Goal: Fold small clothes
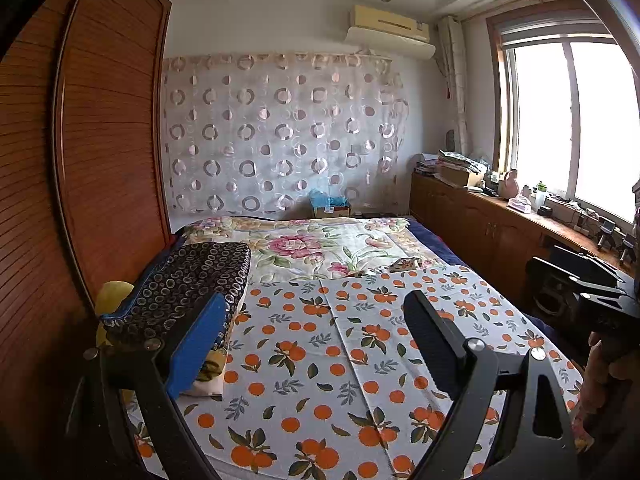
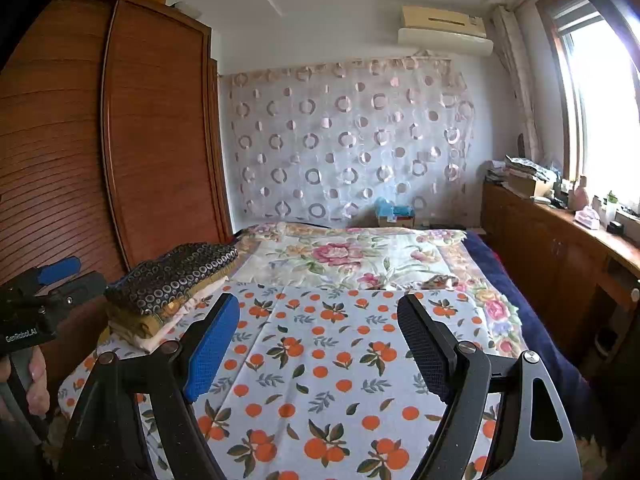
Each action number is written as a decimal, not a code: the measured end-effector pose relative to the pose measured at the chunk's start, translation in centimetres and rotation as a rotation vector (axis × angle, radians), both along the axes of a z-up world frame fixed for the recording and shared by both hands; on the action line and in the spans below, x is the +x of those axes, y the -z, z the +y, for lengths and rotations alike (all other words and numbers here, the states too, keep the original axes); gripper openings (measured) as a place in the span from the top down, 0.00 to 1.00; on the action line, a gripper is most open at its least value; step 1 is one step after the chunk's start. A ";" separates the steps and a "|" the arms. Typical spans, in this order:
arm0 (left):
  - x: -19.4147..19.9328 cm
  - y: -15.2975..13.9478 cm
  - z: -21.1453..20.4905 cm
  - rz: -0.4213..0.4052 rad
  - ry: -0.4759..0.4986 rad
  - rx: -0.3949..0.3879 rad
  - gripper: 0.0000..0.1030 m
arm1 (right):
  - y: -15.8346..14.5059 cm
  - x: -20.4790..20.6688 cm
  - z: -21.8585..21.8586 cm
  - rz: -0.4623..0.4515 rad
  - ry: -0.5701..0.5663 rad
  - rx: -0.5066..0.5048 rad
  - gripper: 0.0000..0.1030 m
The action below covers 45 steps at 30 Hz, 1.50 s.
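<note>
Evidently both tools hung above the bed (image 2: 532, 320), each with its jaws spread wide and nothing between them. The left gripper (image 1: 316, 340) and the right gripper (image 2: 320, 340) both pointed up the bed over the orange-print cloth (image 2: 320, 360), which lay flat and smooth across the near half of the mattress. A stack of folded clothes (image 2: 176, 280) sat at the left edge, its top piece dark with a ring print. The only loose item that showed was a small crumpled garment (image 1: 404, 266), lying just past the far edge of the orange cloth on the floral quilt (image 1: 304, 240), towards the right side.

That piece looked like the next one to fold. To do it well, I judged it best to reach with the right tool, pinch a single edge rather than the bunched middle, and draw it onto the smooth cloth. Both jaws could then take opposite corners and pull it flat before any crease was made.
</note>
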<state>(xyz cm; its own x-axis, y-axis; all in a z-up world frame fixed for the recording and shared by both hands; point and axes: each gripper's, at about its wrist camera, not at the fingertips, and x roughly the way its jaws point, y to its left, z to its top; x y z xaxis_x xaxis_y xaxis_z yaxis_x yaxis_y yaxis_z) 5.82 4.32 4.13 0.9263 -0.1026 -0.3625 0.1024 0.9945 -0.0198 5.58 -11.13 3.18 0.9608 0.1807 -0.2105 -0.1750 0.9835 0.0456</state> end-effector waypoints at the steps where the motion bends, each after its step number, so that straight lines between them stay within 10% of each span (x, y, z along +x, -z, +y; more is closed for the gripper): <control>1: 0.1 0.1 0.0 0.001 0.001 0.000 0.12 | 0.0 0.0 0.0 0.001 -0.001 0.001 0.20; 45: -0.5 -0.8 0.4 -0.022 -0.009 0.004 0.12 | -0.7 -0.5 -2.5 0.005 -0.018 -0.006 0.20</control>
<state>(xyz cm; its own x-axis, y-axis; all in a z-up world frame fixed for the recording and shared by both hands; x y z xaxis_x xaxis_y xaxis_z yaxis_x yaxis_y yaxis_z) 5.35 4.77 4.96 0.9350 -0.0927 -0.3423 0.0938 0.9955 -0.0135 5.04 -13.65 3.83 0.9564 0.1967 -0.2160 -0.1925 0.9805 0.0402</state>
